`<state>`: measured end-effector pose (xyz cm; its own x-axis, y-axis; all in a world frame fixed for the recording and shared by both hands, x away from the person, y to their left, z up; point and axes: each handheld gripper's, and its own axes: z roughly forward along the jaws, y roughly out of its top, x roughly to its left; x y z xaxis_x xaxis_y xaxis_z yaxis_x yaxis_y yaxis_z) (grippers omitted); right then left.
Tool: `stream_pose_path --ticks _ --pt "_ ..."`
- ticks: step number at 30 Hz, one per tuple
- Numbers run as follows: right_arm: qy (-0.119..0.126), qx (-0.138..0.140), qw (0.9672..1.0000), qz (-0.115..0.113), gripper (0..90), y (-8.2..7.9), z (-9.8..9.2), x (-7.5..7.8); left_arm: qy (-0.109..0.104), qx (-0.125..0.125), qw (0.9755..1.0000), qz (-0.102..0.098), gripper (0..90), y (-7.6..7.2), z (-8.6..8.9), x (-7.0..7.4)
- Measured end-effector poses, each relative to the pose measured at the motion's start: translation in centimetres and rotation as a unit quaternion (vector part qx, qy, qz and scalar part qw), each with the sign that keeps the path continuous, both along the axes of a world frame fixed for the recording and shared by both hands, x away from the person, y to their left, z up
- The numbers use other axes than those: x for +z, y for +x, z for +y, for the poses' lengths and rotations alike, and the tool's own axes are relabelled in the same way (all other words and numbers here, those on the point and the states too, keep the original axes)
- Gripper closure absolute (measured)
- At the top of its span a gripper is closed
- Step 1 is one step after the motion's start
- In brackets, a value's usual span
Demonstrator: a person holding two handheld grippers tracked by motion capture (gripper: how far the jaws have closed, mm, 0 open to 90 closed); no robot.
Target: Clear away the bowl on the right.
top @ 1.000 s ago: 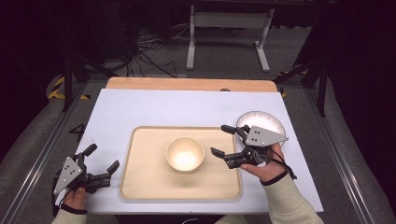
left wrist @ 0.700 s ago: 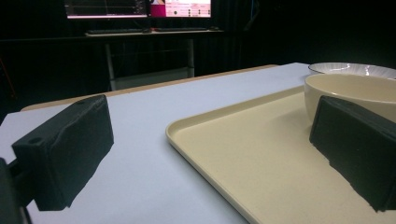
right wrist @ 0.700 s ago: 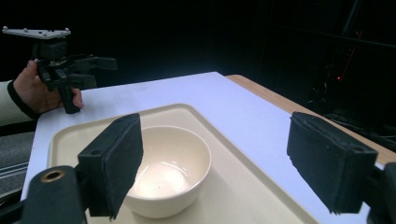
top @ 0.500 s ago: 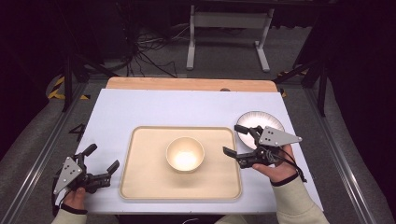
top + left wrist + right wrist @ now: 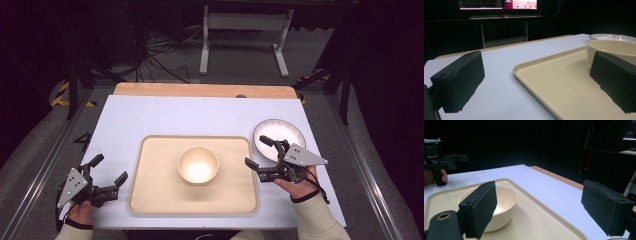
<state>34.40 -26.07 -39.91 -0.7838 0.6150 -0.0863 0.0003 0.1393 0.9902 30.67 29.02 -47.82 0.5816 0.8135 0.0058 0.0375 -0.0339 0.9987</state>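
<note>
One white table (image 5: 150,120), dark room

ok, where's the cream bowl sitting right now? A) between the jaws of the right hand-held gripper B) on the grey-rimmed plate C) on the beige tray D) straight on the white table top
C: in the high view the bowl stands near the middle of the tray; the plate lies apart to its right, and the right hand-held gripper is open with nothing between its jaws.
</note>
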Motion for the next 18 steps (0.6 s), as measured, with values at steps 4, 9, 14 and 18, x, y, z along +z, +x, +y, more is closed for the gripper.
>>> stream_pose_path --ticks 4,9,14,18 --pt "0.005 -0.002 1.0 0.002 12.9 -0.1 -0.4 -0.9 -0.001 0.0 1.0 0.0 0.2 0.0 0.0 0.0" --pt "0.008 -0.009 0.9999 0.007 11.6 -0.4 -0.9 -2.0 -0.001 0.0 1.0 0.0 0.2 0.0 0.0 0.0" --pt "0.011 -0.022 0.9997 0.007 11.2 -0.5 -1.4 -2.7 -0.002 0.0 1.0 0.001 0.2 0.0 0.0 0.0" --pt "0.002 -0.037 0.9993 0.01 10.7 -0.5 -1.8 -3.5 -0.004 0.0 1.0 0.001 0.2 0.0 0.0 0.0"
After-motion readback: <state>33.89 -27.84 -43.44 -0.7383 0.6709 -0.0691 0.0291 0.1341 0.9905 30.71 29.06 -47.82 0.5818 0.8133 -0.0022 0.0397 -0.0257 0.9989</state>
